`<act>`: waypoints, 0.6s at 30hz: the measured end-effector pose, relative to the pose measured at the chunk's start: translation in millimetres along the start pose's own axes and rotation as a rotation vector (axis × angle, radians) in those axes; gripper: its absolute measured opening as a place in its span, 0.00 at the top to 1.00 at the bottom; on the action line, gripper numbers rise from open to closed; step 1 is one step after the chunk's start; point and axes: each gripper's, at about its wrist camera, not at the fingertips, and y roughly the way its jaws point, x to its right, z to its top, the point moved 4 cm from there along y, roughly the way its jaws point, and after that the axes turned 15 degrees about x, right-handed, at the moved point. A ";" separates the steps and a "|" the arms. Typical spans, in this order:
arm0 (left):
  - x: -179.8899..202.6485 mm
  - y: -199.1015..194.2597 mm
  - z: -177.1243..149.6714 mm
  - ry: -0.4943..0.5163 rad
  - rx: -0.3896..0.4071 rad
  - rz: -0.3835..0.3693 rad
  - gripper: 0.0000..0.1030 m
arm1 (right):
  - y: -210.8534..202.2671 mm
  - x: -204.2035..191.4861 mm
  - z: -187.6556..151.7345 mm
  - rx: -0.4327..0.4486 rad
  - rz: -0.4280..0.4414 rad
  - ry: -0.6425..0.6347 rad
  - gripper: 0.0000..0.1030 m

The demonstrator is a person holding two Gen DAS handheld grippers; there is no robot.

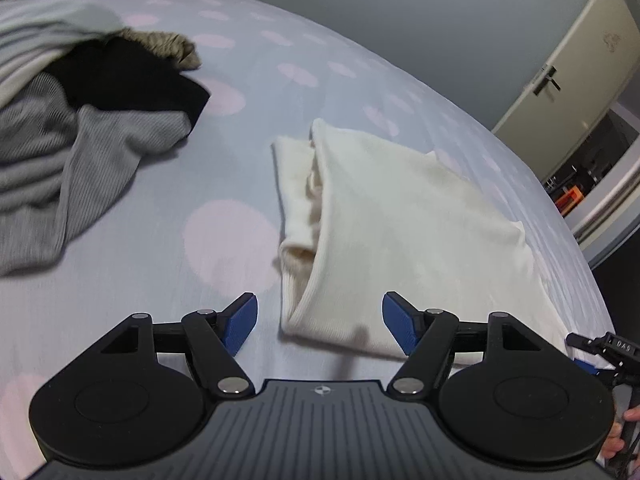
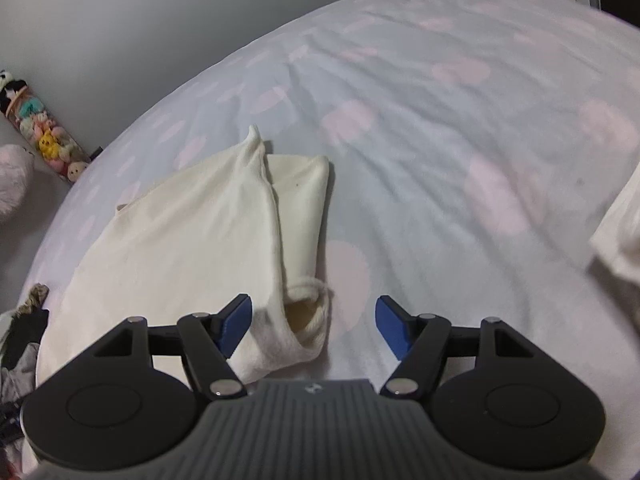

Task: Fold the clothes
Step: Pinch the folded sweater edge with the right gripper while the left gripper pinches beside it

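A cream knit garment [image 1: 408, 232] lies partly folded on the bed, one side laid over the middle and a sleeve cuff showing under the fold. My left gripper [image 1: 319, 322] hovers open above its near corner, blue pads apart and touching nothing. The same garment [image 2: 192, 232] fills the left half of the right wrist view. My right gripper [image 2: 313, 326] stands open over its folded sleeve end [image 2: 308, 304], with no cloth pinched. At the right edge of the left wrist view, part of the other gripper [image 1: 604, 354] and a hand [image 1: 624, 432] show.
A pile of grey, black and striped clothes [image 1: 72, 120] lies at the bed's left. The bedsheet [image 2: 460, 140] is pale blue with pink spots. Another white cloth [image 2: 620, 232] sits at the right edge. Plush toys [image 2: 44, 136] stand by the wall; a door [image 1: 568, 72] is beyond the bed.
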 end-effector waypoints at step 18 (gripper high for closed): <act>-10.0 34.2 -11.2 -0.119 0.121 -0.003 0.35 | 21.2 -13.6 -17.0 0.055 0.091 -0.110 0.40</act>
